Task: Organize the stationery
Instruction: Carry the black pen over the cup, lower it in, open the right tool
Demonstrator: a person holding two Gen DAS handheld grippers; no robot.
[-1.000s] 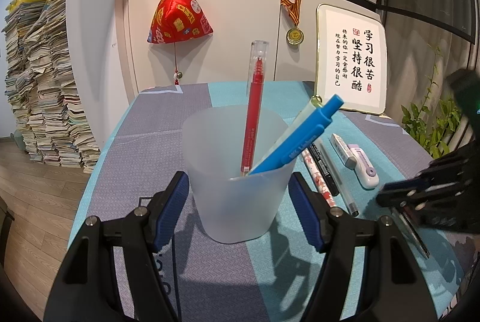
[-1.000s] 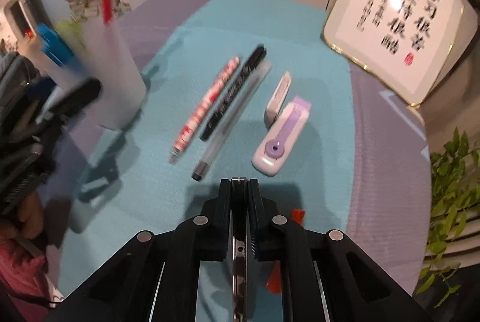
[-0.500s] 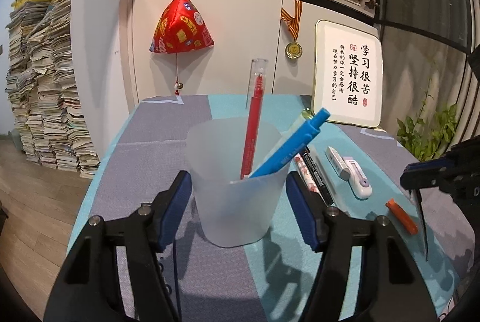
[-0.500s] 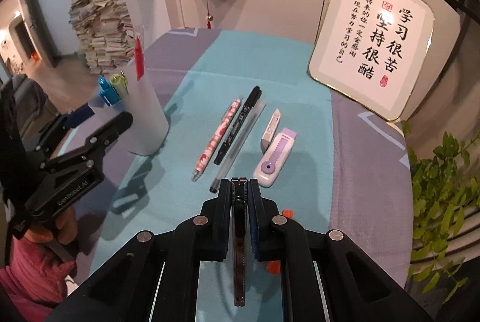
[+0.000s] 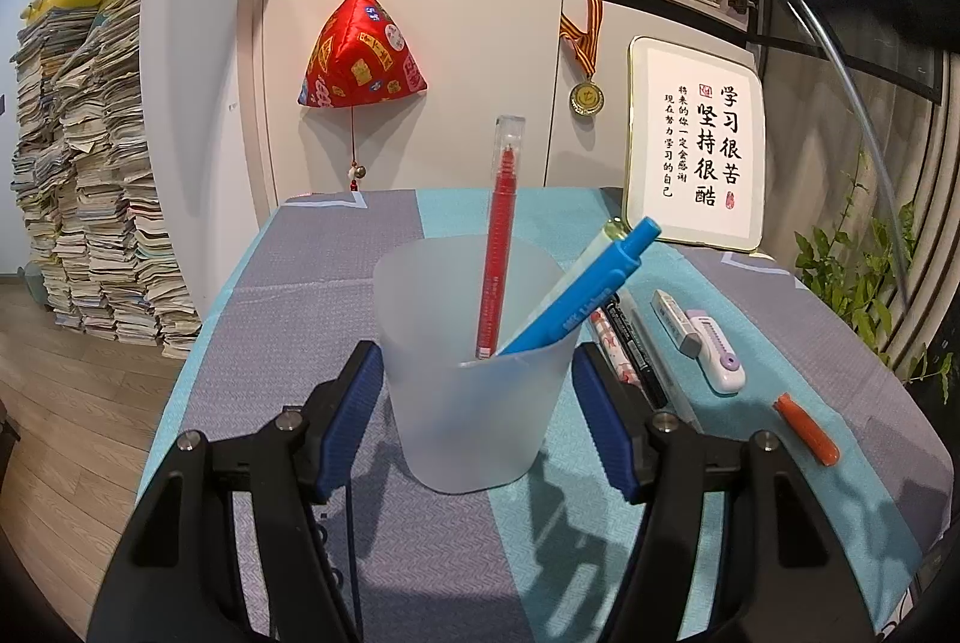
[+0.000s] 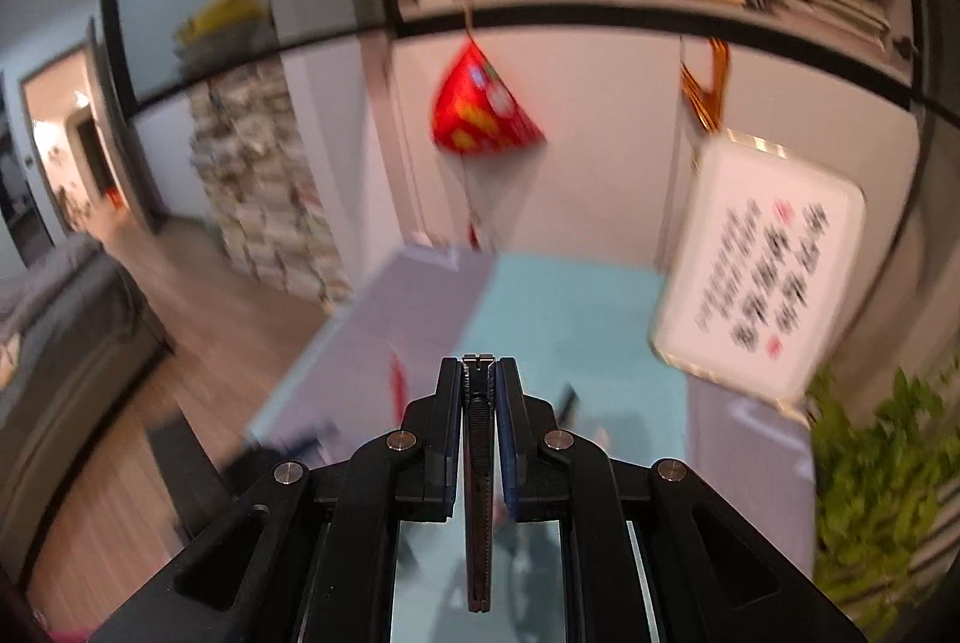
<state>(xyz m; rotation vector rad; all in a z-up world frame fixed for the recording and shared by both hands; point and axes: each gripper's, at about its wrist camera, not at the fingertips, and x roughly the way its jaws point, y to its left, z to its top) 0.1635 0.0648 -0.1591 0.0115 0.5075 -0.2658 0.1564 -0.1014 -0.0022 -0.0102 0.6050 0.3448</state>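
The table [image 5: 312, 295], covered in a grey and teal cloth, fills the lower part of the left wrist view, with a white framed calligraphy board [image 5: 696, 145] leaning at its far right edge. Near the front stands a frosted plastic cup [image 5: 474, 403], upright between the blue pads of the left gripper [image 5: 477, 424]; the jaws are spread wide on either side of it, and a narrow gap shows between each pad and the cup wall, so nothing is grasped. Inside the cup a red pen [image 5: 501, 247] stands nearly upright with its clear cap on top, and a blue pen [image 5: 576, 307] leans toward the right rim with a pale pen just behind it. Just right of the cup, a patterned pen, a black marker [image 5: 633, 346] and a clear pen lie side by side on the cloth, partly hidden by the right finger. Further right lie a white eraser [image 5: 675, 322] and a purple correction tape [image 5: 717, 355], touching or nearly so, and nearer the front edge an orange cap-like piece [image 5: 807, 430] lies alone. In the blurred right wrist view, the right gripper [image 6: 479, 373] is clenched on a slim dark utility knife [image 6: 478, 493] that runs lengthwise between its pads, held above the table
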